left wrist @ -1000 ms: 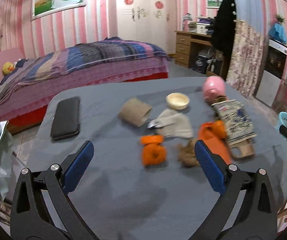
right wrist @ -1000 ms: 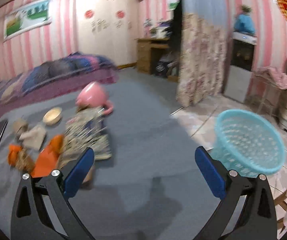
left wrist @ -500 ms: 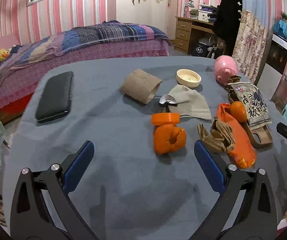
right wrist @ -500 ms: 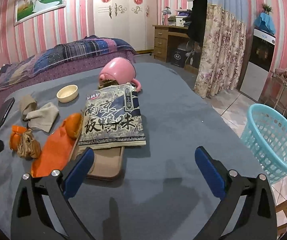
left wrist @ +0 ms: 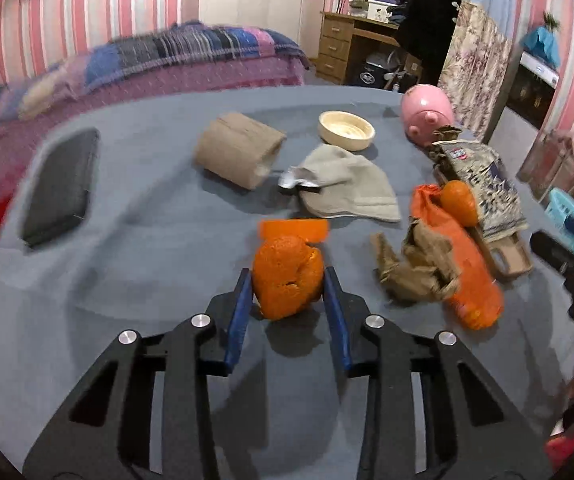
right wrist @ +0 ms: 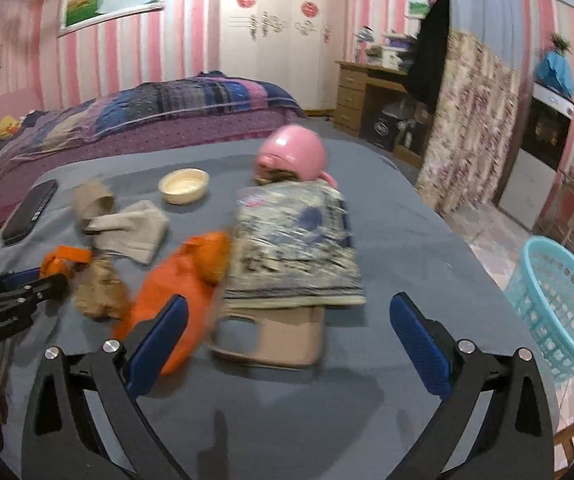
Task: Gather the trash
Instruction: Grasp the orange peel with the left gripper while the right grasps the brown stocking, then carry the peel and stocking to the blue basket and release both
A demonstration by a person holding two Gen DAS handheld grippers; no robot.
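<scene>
My left gripper [left wrist: 287,286] has its jaws closed onto the orange peel [left wrist: 287,280], one blue pad on each side, because a soft curled peel needs a grip from both flanks to lift. Just behind the peel lies a flat orange piece [left wrist: 294,229], and right of the peel a crumpled brown paper [left wrist: 415,268] on an orange bag [left wrist: 463,264]. My right gripper [right wrist: 287,332] is wide open and empty, waiting near the bag. The blue basket [right wrist: 559,300] stands on the floor far right of the peel, I think for the trash.

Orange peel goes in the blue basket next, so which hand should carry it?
Left. The left gripper is already shut on the orange peel. The right gripper is open and empty, though nearer the blue basket.
</scene>
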